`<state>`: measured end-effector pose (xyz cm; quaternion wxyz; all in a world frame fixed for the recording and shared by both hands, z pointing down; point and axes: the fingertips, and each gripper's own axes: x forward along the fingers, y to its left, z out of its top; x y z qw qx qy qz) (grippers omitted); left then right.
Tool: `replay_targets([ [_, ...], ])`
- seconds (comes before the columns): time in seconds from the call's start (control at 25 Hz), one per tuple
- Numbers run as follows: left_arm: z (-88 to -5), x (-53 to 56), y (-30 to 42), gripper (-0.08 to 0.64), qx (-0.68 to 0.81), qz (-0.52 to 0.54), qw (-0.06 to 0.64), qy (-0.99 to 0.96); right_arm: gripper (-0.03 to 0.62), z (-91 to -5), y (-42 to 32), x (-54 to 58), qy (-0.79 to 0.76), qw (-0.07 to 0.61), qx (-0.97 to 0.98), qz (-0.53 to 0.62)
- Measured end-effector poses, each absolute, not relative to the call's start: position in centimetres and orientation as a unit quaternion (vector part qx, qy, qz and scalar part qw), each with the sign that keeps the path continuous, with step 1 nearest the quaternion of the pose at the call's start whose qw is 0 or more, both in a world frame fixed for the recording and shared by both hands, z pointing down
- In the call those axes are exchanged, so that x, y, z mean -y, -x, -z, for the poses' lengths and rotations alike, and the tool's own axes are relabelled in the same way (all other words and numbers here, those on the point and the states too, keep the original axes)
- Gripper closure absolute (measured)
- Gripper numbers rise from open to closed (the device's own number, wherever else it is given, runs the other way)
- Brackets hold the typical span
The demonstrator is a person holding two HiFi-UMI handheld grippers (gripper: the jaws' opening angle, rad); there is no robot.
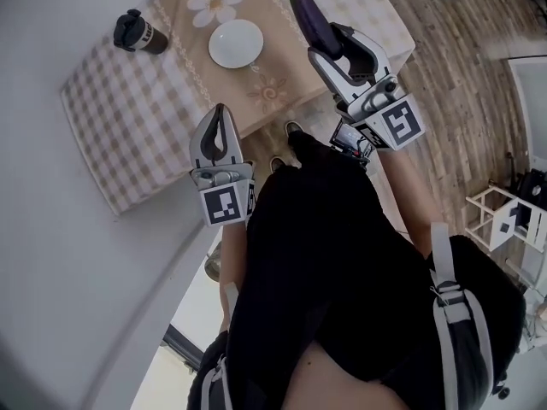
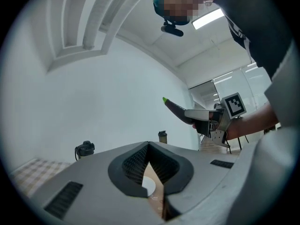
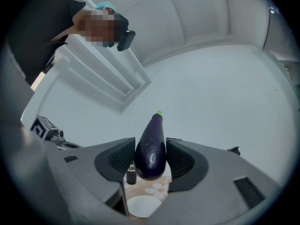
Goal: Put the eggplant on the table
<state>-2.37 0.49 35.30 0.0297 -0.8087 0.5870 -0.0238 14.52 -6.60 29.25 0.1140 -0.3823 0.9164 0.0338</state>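
The right gripper [image 1: 323,39] clamps the eggplant [image 1: 308,11] (left gripper [image 1: 220,116]: closed, empty). Lower it onto the table [image 1: 145,118] at the plate's [image 1: 236,43] 3 o'clock.

Checked table [image 1: 137,118] — white plate [image 1: 236,43], dark bottle [image 1: 139,32] on it.

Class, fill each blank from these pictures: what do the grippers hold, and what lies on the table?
1. The right gripper is shut on the ____.
2. The left gripper is shut and holds ____.
3. On the checked table, right of the dark bottle in the head view, lies a round white ____.

Missing words: eggplant; nothing; plate.
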Motion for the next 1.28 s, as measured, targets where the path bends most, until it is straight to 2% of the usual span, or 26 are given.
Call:
replay_targets([
  [0.32,-34.9,2.6,1.0,0.557,-0.601,0.024,0.03,0.798,0.377,-29.3,-14.6,11.2,0.355,0.121,-0.927,-0.028],
  [0.6,-35.2,4.2,3.0,0.557,-0.595,0.026,0.026,0.803,0.377,-29.2,-13.5,13.3,0.37,0.094,-0.923,-0.044],
  [1.04,-35.4,5.4,5.9,0.557,-0.58,0.023,0.021,0.814,0.377,-27.9,-9.9,14.8,0.376,0.103,-0.92,-0.053],
  [1.28,-35.7,5.9,7.0,0.557,-0.578,0.022,0.016,0.815,0.377,-28.4,-8.9,15.4,0.379,0.086,-0.919,-0.061],
])
